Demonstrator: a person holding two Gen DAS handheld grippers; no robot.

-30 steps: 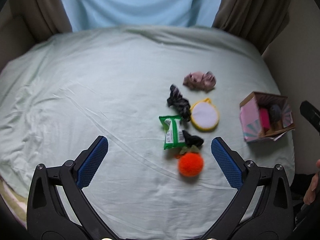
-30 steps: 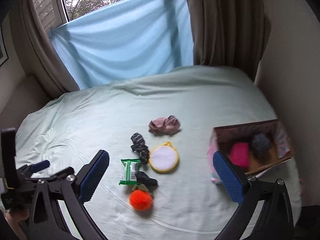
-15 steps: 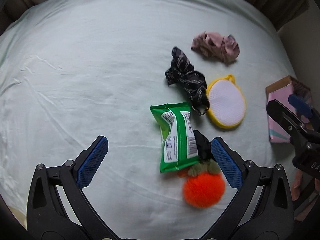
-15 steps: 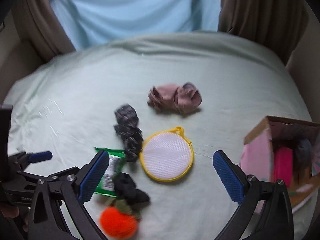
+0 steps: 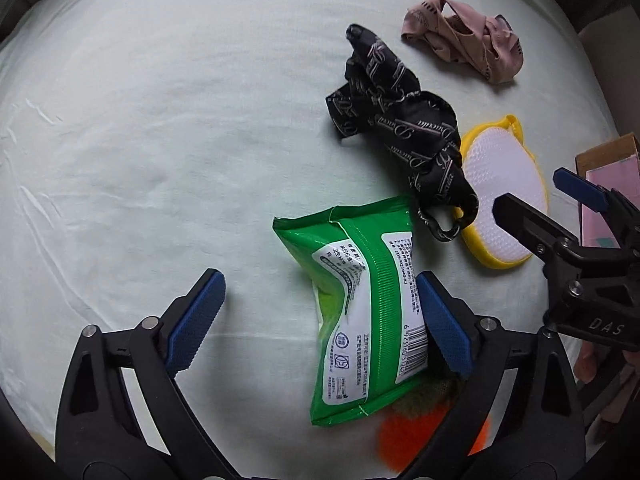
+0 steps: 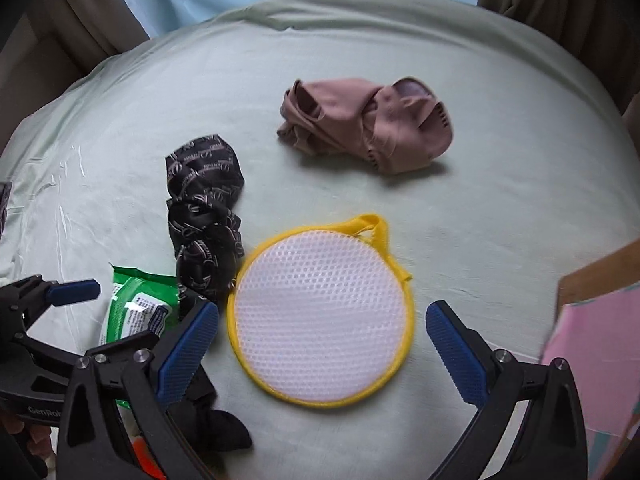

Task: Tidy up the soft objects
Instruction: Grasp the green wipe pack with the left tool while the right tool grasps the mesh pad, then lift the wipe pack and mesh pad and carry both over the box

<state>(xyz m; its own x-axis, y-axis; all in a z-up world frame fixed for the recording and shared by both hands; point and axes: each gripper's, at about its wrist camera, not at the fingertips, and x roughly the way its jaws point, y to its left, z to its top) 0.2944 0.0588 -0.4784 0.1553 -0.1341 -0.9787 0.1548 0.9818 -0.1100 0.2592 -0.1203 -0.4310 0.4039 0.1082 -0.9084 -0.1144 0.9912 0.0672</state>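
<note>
My left gripper (image 5: 318, 314) is open, its jaws astride the near end of a green wipes pack (image 5: 370, 298) lying on the bed. An orange plush ball (image 5: 404, 442) lies partly under the pack and my right finger. My right gripper (image 6: 322, 338) is open over a round yellow-rimmed white mesh pad (image 6: 320, 324), which also shows in the left wrist view (image 5: 506, 196). A black patterned scarf (image 5: 400, 128) lies between pack and pad. A crumpled pink garment (image 6: 368, 122) lies farther back.
A pink cardboard box (image 6: 600, 344) stands at the right on the pale green bedsheet (image 6: 500, 184). A small black cloth (image 6: 220, 426) lies by my right gripper's left finger. Curtains and a blue sheet hang behind the bed.
Both grippers have moved down and forward towards the bed. The left one now straddles the wipes pack; the right one hovers over the mesh pad. Both stayed open.
</note>
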